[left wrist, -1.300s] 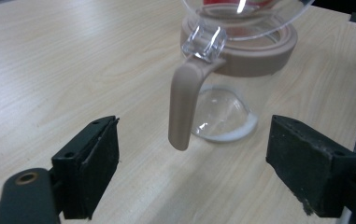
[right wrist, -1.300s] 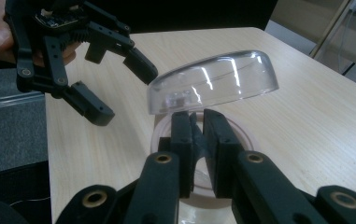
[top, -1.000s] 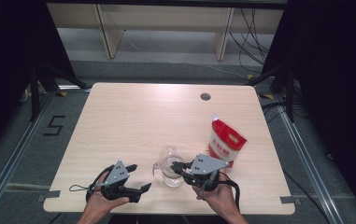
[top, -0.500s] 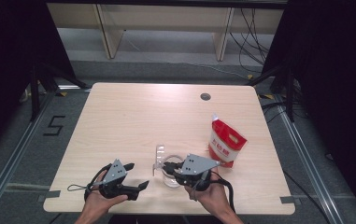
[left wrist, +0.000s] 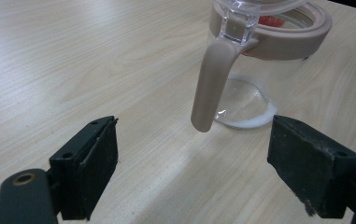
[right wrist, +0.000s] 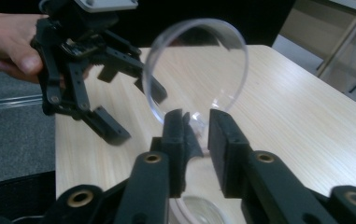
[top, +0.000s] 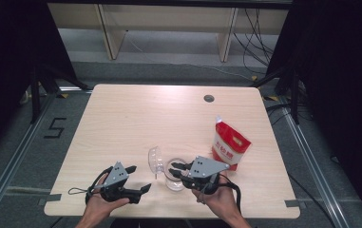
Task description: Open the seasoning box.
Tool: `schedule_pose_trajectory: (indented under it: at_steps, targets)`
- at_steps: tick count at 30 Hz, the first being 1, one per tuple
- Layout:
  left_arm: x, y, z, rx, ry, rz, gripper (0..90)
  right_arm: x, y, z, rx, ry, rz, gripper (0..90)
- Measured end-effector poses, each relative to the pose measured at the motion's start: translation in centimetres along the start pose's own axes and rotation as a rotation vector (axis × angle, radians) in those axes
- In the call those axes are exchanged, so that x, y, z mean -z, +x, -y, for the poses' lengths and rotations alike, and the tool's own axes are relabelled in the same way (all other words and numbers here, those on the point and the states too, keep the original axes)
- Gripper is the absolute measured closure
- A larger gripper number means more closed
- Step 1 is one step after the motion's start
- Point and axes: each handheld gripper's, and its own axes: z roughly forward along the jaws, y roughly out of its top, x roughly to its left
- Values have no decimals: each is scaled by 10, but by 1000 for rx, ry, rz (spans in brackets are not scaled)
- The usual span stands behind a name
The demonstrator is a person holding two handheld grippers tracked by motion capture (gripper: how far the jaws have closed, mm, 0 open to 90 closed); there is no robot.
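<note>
Clear jar [top: 173, 175] sits on the tabletop [top: 136, 118] near the front edge between the two grippers, its hinged lid [right wrist: 196, 70] already flipped up. Right gripper [right wrist: 197, 135] jaws have just been opening, a narrow gap now, nothing pinched that I can see, lid tab just beyond them; left gripper [left wrist: 194, 158] jaws wide open and empty, facing the jar handle [left wrist: 213, 81]. Red-and-white bag [top: 228, 145] stands untouched just right of the jar, so opening looks done, filling from the bag probably left.
</note>
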Motion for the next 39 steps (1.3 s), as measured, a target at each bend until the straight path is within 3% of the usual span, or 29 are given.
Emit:
schedule_pose_trajectory:
  at_steps: [7, 11, 12, 13, 14, 16, 18, 19, 20, 22, 23, 26, 27, 31, 34, 35, 36, 37, 38, 39]
  targets:
    - [0, -1, -1, -4, 3, 0, 159, 26, -10, 26, -80, 3, 74, 545]
    - [1, -1, -1, -4, 4, -1, 159, 40, -11, 43, -127, 17, 100, 502]
    - [1, 0, -1, -1, 3, -4, 159, 47, -11, 49, -151, 20, 118, 483]
    - [0, -2, 0, 31, 0, -9, 159, 51, -12, 53, -155, 21, 118, 465]
    - [1, -1, 0, 25, 3, -5, 159, 55, -10, 56, -189, 25, 148, 450]
    - [0, -1, 0, 34, 0, -2, 159, 59, -13, 59, -172, 20, 150, 447]
    - [0, -1, 0, 31, -1, -5, 159, 68, -15, 65, -192, 20, 176, 431]
    - [0, 0, 0, 5, 7, -8, 159, 76, -18, 71, -211, 16, 201, 419]
    - [0, 0, 0, 6, 7, -10, 159, 81, -17, 73, -251, 20, 211, 417]
    - [0, 0, 0, 5, 7, -11, 159, 88, -20, 79, -236, 11, 234, 413]
    - [0, 0, 0, 5, 7, -11, 159, 92, -18, 82, -278, 24, 243, 412]
    - [-1, 0, -1, 6, 3, -5, 159, 98, -17, 90, -287, 30, 269, 412]
    - [-2, -2, 0, 36, -2, -6, 159, 101, -18, 92, -293, 30, 268, 410]
    - [-1, 0, -2, 9, 2, -10, 159, 112, -20, 99, -326, 33, 311, 403]
    - [-1, 1, -2, 12, -1, -6, 159, 117, -21, 105, -336, 34, 337, 396]
    - [-1, 1, -2, 14, -2, -7, 159, 119, -20, 105, -366, 46, 350, 392]
    - [-1, 1, -2, 14, -2, -7, 159, 119, -22, 107, -340, 49, 361, 389]
    - [-2, 1, -2, 12, 1, -11, 159, 120, -23, 108, -351, 50, 360, 385]
    - [-2, 0, -2, 35, 1, -12, 159, 120, -23, 109, -366, 56, 378, 375]
    - [-2, 0, -2, 35, -1, -11, 159, 121, -27, 111, -342, 62, 381, 365]
